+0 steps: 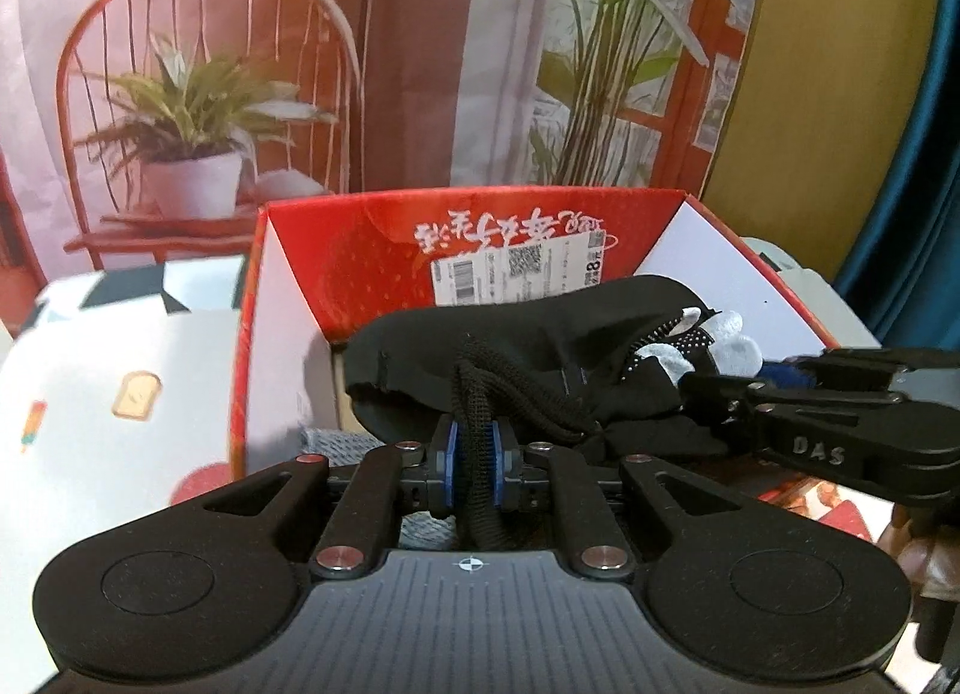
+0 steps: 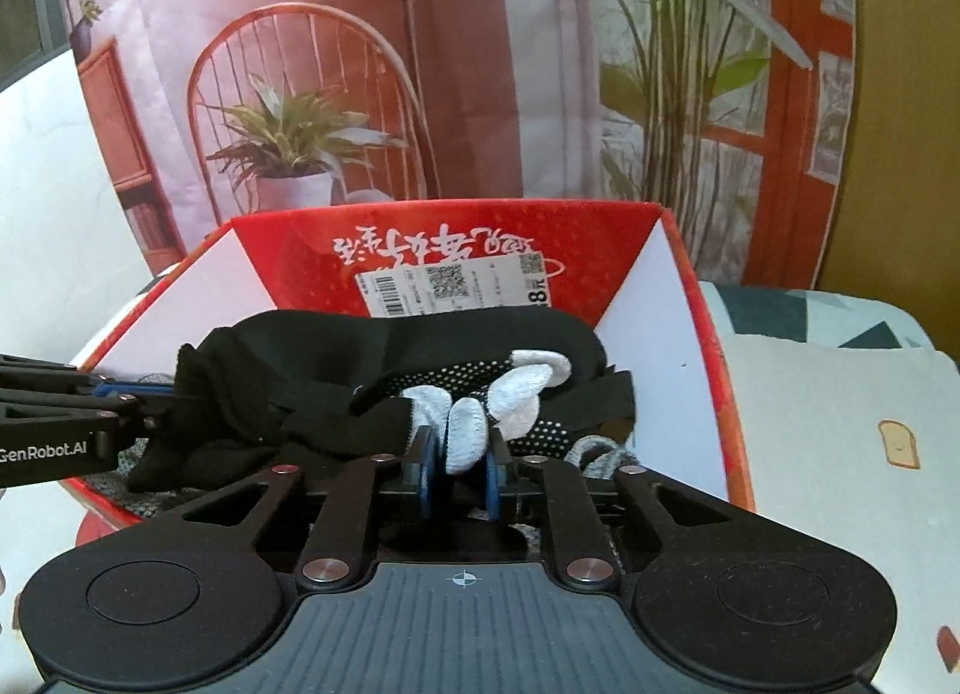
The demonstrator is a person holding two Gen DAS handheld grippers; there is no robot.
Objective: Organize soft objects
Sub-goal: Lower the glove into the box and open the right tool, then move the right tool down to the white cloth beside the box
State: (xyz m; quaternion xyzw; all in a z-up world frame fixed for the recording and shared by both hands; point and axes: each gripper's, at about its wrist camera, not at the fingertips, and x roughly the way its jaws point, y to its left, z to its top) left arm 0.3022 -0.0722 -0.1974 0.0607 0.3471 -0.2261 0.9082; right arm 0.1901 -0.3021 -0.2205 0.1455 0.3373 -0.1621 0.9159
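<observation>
Fingers of the left gripper (image 1: 474, 454) stand close together, blue pads pressing either side of a black knitted cuff (image 1: 477, 424) that belongs to a black glove (image 1: 480, 346) with white fingertips and dotted palm. The right gripper (image 2: 461, 457) likewise has its blue pads clamped on one white fingertip (image 2: 465, 436) of the same glove. Between the two, the glove hangs spread over the open mouth of a red cardboard box (image 1: 360, 250), just ahead of both grippers, with more grey knit fabric (image 2: 600, 454) lying lower in the box beneath it. From the left wrist view, the right gripper comes in from the right side, its arm stamped "DAS"; from the right wrist view the left one enters from the left, marked "GenRobot.AI". Beyond the glove, the box's far inner flap carries white Chinese brush writing, upside down and not legible, and a white shipping label (image 1: 519, 268) with barcode, QR code and a large "8". Under the box lies a white cloth (image 1: 90, 394) printed with toast and ice-lolly figures. Behind stands a printed backdrop (image 1: 240, 63) of a red chair and potted plants.
</observation>
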